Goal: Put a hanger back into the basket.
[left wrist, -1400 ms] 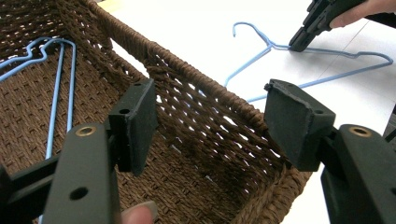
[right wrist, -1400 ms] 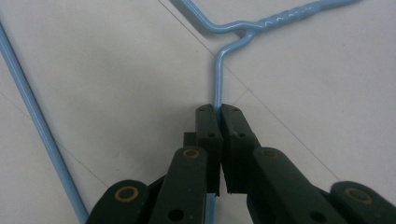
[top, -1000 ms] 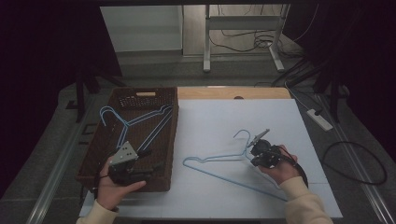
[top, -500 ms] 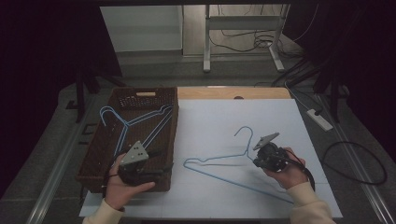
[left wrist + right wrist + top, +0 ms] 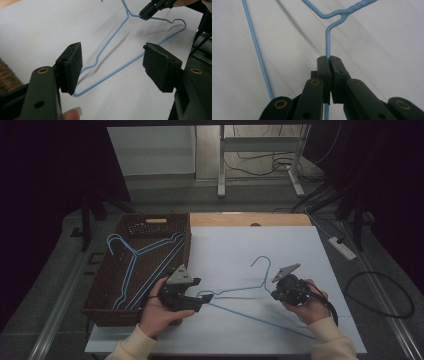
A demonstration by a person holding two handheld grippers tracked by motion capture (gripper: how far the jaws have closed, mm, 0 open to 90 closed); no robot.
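The left claw (image 5: 204, 301) has its two jaws standing wide apart, and they have just been opening a little more. Nothing is between them and they press on nothing. It sits just past the right wall of the brown basket (image 5: 97, 292), low over the white desk (image 5: 230, 245). Right in front of this claw, seen through the gap in the left gripper view, lies the near corner of the blue hanger (image 5: 110, 72), flat on the desk and not touched by the pads. Behind this claw, in the basket, lie more blue hangers (image 5: 135, 262), stacked together with their hooks at the far left. The right claw (image 5: 329, 61) is shut tight on the blue hanger's thin wire, pinching one sloped arm just below the twisted neck. The hook curls up beyond this claw, toward the far side of the desk. The long bottom bar runs beside this claw, on its near side. A hand (image 5: 307, 302) wraps around the right claw's body.
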